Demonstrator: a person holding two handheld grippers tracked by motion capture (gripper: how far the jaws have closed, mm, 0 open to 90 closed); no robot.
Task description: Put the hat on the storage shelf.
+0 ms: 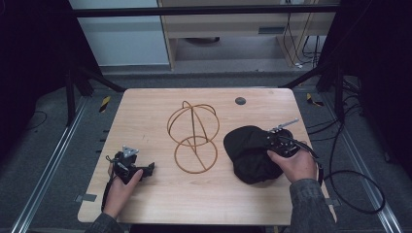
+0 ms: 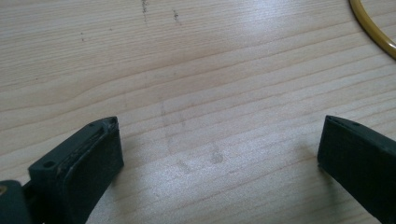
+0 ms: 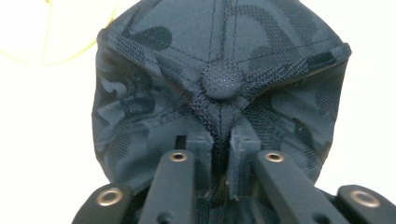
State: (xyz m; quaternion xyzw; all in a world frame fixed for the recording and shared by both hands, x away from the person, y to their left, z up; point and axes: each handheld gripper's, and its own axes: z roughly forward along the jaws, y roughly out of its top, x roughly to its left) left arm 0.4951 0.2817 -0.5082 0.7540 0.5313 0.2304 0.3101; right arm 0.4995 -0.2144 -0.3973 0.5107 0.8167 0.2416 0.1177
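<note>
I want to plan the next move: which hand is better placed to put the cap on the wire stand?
Right. The right tool is already shut on the black cap, beside the wire stand. The left tool is open over bare table.

Left hand-held gripper jaws spread; right hand-held gripper jaws pinched.

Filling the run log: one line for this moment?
left claw: open, over bare table | right claw: shut on cap crown | wire stand: upright, mid-table
</note>
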